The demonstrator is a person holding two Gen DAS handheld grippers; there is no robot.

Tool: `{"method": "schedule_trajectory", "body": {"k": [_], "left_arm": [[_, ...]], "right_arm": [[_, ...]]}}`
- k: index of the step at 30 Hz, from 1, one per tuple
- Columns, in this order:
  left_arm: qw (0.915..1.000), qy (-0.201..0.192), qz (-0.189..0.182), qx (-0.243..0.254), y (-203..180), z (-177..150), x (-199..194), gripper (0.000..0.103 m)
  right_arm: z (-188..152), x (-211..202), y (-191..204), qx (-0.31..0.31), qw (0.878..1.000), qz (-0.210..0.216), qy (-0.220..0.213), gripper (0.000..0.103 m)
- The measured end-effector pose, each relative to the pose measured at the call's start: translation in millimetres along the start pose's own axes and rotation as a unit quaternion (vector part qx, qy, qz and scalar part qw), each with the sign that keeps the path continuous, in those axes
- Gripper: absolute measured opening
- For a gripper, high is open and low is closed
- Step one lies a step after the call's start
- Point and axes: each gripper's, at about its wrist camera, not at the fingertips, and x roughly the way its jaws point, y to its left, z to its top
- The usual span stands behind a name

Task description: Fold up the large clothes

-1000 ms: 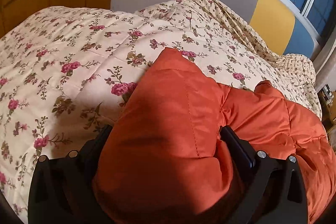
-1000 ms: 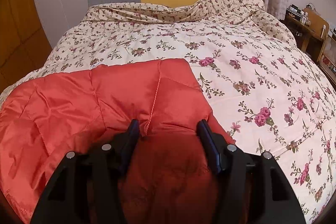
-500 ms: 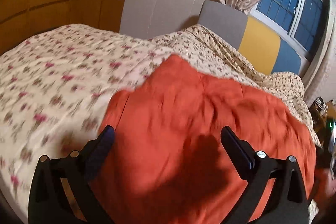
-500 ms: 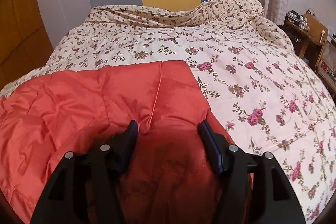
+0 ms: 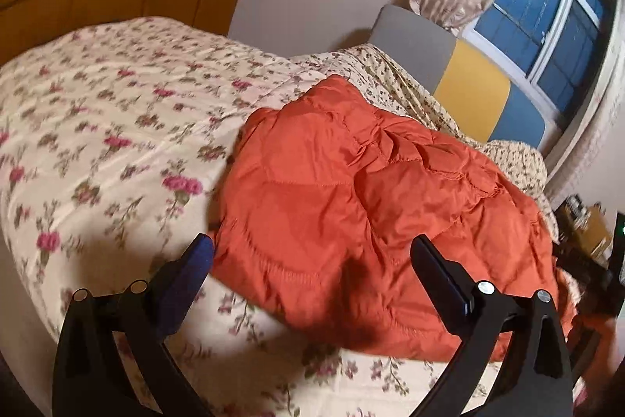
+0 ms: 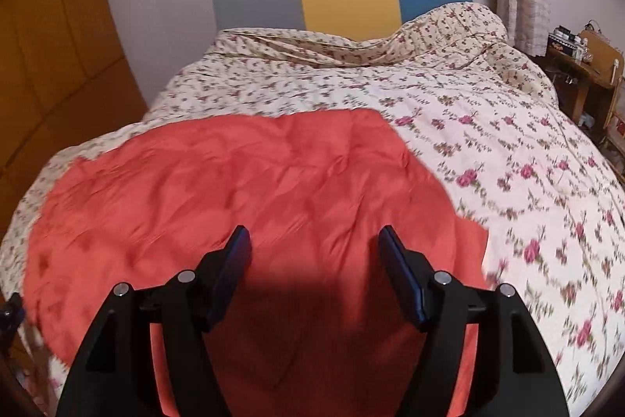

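Open left tool point(image 5: 312, 256) above orange jacket point(image 5: 363, 206).

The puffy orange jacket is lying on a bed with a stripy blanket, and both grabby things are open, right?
Not quite. The blanket has a flower pattern, pink roses on cream, not stripes; the right wrist view shows it clearly. The rest holds: the orange jacket lies on the bed, the left hand-held gripper is open, and the right hand-held gripper is opening with nothing pinched between its jaws.
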Motion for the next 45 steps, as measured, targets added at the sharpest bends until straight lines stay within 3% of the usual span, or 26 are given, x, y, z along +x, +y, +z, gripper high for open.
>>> {"method": "schedule_trajectory", "body": {"k": [5, 9, 14, 15, 17, 20, 25, 28, 32, 39, 42, 43, 45], "left_arm": [[0.9991, 0.027, -0.029, -0.018, 3.4, -11.3, -5.9, 0.1], [0.999, 0.035, -0.029, 0.004, -3.1, -20.1, -9.6, 0.1], [0.9985, 0.048, -0.027, -0.004, -2.1, -24.4, -8.4, 0.1], [0.9984, 0.05, -0.024, -0.009, -1.4, -24.2, -8.0, 0.1], [0.9981, 0.052, -0.025, -0.02, -0.1, -23.1, -6.8, 0.1], [0.9964, 0.056, -0.049, -0.04, 2.2, -20.8, -4.9, 0.1], [0.9919, 0.065, -0.087, -0.067, -0.6, -19.9, 2.9, 0.1], [0.9925, 0.06, -0.084, -0.065, -3.0, -17.3, 10.4, 0.094], [0.989, 0.063, -0.083, -0.105, 5.8, -16.3, 19.0, 0.094], [0.9875, 0.045, -0.087, -0.123, 3.5, -19.2, 26.0, 0.094], [0.9827, 0.031, -0.102, -0.151, 4.2, -17.9, 28.5, 0.093], [0.9796, 0.025, -0.111, -0.166, 5.4, -17.8, 29.8, 0.09], [0.9767, 0.027, -0.107, -0.184, 8.5, -16.8, 36.9, 0.071]], "right_arm": [[-21.1, -17.7, 21.8, -0.013, 1.0, 0.021, 0.003, 0.075], [-41.3, -29.2, 32.3, -0.01, 0.999, 0.036, 0.004, 0.076], [-65.5, -44.4, 40.3, 0.016, 0.998, 0.068, 0.01, 0.077], [-68.5, -48.9, 42.9, 0.015, 0.997, 0.074, 0.008, 0.074], [-70.9, -55.7, 47.9, 0.01, 0.996, 0.084, 0.006, 0.051], [-70.9, -60.8, 60.8, 0.004, 0.992, 0.127, 0.003, 0.03], [-65.8, -43.3, 81.7, -0.022, 0.993, 0.114, 0.019, 0.011], [-67.5, -20.1, 86.4, -0.033, 0.994, 0.089, 0.047, 0.006], [-76.3, 9.7, 81.2, -0.03, 0.992, 0.096, 0.074, 0.006], [-81.0, 11.9, 77.9, -0.03, 0.992, 0.101, 0.066, 0.006], [-83.3, 10.0, 81.1, -0.037, 0.993, 0.092, 0.059, 0.006], [-84.3, 9.3, 82.7, -0.036, 0.993, 0.092, 0.058, 0.006], [-84.5, 9.3, 81.8, -0.031, 0.993, 0.096, 0.058, 0.006]]}}
